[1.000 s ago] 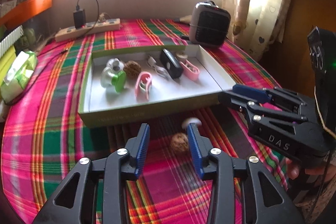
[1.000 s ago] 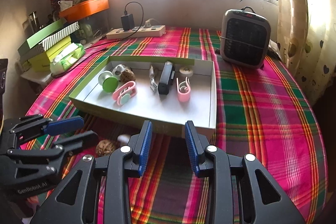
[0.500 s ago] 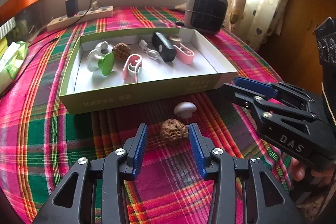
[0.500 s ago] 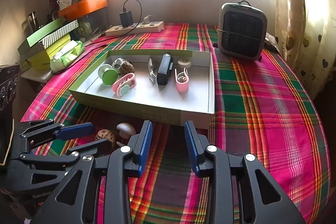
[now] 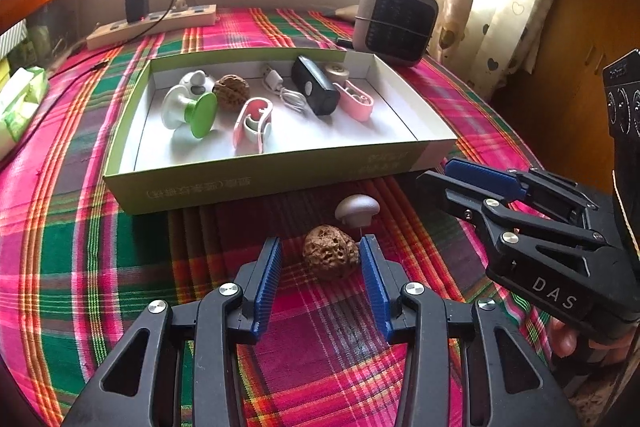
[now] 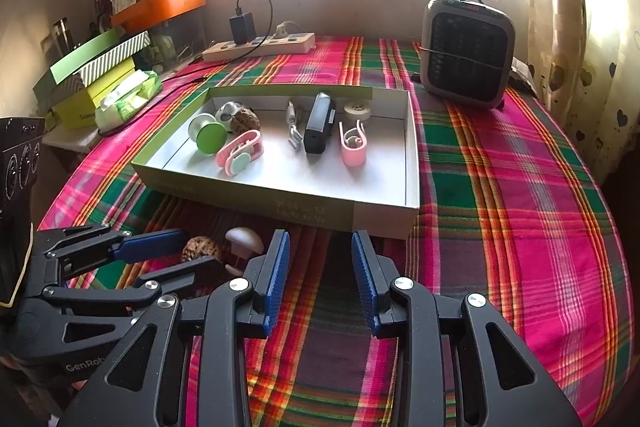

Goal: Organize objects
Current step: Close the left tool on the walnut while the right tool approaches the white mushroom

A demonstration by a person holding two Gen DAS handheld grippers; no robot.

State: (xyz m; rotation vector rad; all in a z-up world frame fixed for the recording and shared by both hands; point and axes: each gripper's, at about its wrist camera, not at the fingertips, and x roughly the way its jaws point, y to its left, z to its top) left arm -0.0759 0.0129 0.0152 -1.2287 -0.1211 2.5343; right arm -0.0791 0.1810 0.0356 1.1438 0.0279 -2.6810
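Note:
A brown walnut [image 5: 329,257] lies on the plaid cloth in front of the green tray [image 5: 256,183]; it also shows in the right wrist view [image 6: 202,249]. My left gripper [image 5: 320,247] is open with the walnut between its blue fingertips, not touching. A white mushroom-shaped knob [image 5: 357,209] lies just beyond the walnut. The tray holds a second walnut [image 5: 231,92], a green-and-white spool [image 5: 191,108], two pink clips, a black box [image 5: 314,89] and a cable. My right gripper [image 6: 320,241] is open and empty, near the tray's front wall [image 6: 312,213].
A grey heater [image 6: 466,51] stands behind the tray at the right. A power strip [image 6: 260,45] with a charger lies at the back. Boxes and a tissue pack [image 6: 128,95] are stacked at the left. A curtain hangs at the right.
My left gripper has moved forward and down so the walnut now lies between its fingers. The right gripper has stayed open and hardly moved.

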